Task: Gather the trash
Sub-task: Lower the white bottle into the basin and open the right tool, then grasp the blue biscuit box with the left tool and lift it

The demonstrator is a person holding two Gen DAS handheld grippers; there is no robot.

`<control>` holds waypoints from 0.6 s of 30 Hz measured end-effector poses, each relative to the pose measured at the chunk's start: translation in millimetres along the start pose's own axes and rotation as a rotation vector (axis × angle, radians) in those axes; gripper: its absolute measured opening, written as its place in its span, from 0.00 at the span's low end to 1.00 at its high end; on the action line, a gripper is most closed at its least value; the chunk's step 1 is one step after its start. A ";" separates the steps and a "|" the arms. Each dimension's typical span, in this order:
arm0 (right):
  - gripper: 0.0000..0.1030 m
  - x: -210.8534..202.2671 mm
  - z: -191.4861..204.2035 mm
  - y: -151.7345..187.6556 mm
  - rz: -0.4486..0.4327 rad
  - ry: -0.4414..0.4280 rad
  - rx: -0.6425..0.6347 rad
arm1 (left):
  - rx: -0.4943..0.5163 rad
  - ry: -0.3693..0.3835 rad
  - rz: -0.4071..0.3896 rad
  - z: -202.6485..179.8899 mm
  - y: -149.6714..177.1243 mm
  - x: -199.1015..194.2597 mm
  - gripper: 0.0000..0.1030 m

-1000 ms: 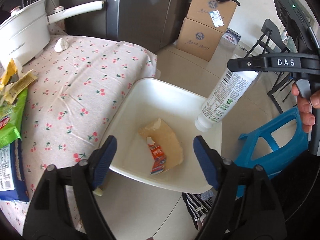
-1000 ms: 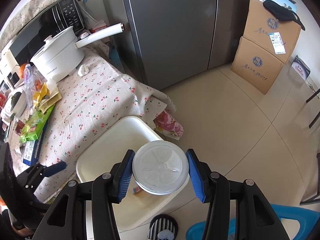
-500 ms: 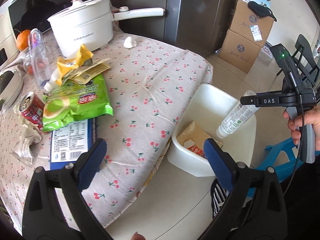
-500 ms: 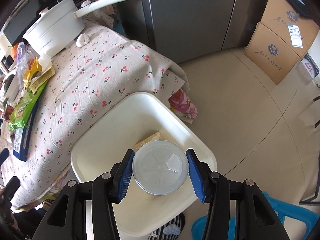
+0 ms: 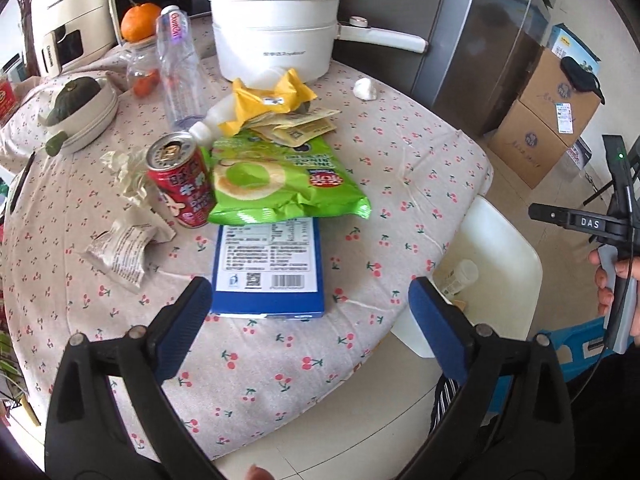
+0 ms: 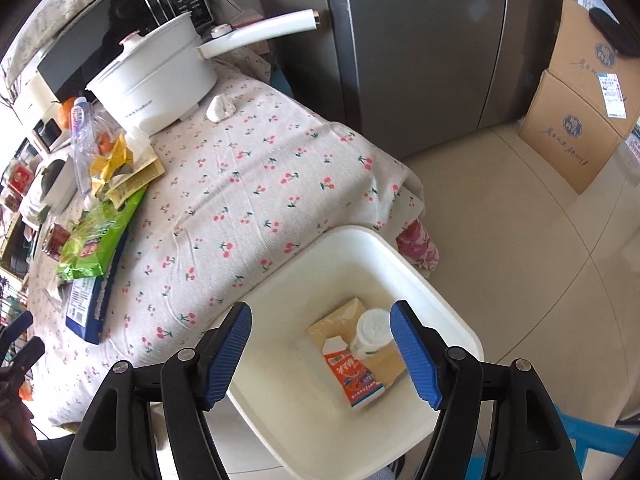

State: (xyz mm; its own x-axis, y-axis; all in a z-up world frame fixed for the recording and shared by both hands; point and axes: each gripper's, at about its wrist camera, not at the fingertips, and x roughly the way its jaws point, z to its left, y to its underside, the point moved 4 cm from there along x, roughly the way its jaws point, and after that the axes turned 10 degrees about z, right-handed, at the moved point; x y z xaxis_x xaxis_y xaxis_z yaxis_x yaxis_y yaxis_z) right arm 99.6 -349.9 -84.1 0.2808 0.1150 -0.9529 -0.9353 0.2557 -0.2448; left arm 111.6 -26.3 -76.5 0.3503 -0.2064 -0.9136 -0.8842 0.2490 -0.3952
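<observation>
Trash bottle point(image 6: 370, 334): lies inside white bin point(image 6: 436, 300), dropped for collection.
Right gripper point(image 6: 320, 354): jaws just opened, empty, above bin.
Left gripper point(image 5: 310, 326): spread wide, empty, over the table litter beside the bin.

On the surface point(image 5: 400, 152) lie 1 green snack bag point(image 5: 276, 184), 1 blue box point(image 5: 268, 268), 1 red can point(image 5: 182, 180), 1 clear plastic bottle point(image 5: 178, 72), 1 yellow wrapper point(image 5: 272, 98), 1 white bottle on its side point(image 5: 212, 126), 2 crumpled paper wrappers point(image 5: 124, 252), 1 small white wad point(image 5: 365, 89) and 1 white pot point(image 5: 276, 36) with 1 long handle. 1 orange point(image 5: 140, 22) sits at the back. 1 white bin point(image 6: 372, 256) stands on the floor, holding 2 things: 1 torn carton point(image 6: 352, 372) and 1 white bottle point(image 6: 370, 334). 2 cardboard boxes point(image 6: 580, 120) are stacked by the wall. 2 claws are in view, each with 2 blue pads.
</observation>
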 end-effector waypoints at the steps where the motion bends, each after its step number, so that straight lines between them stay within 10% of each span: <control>1: 0.73 -1.3 4.2 -0.8 -0.004 -0.006 -0.007 | -0.018 -0.002 0.003 6.1 -0.1 0.6 0.95; 18: 0.74 0.8 30.9 -3.1 -0.006 -0.020 -0.064 | -0.147 -0.032 0.175 34.9 -12.3 75.8 0.98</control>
State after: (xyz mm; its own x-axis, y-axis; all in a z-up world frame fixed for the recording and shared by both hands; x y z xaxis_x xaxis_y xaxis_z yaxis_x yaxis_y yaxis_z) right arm 109.4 -321.0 -78.5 0.2896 0.1327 -0.9479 -0.9453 0.1949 -0.2616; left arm 159.8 -11.9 -144.2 0.1947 -0.1416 -0.9706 -0.9672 0.1371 -0.2140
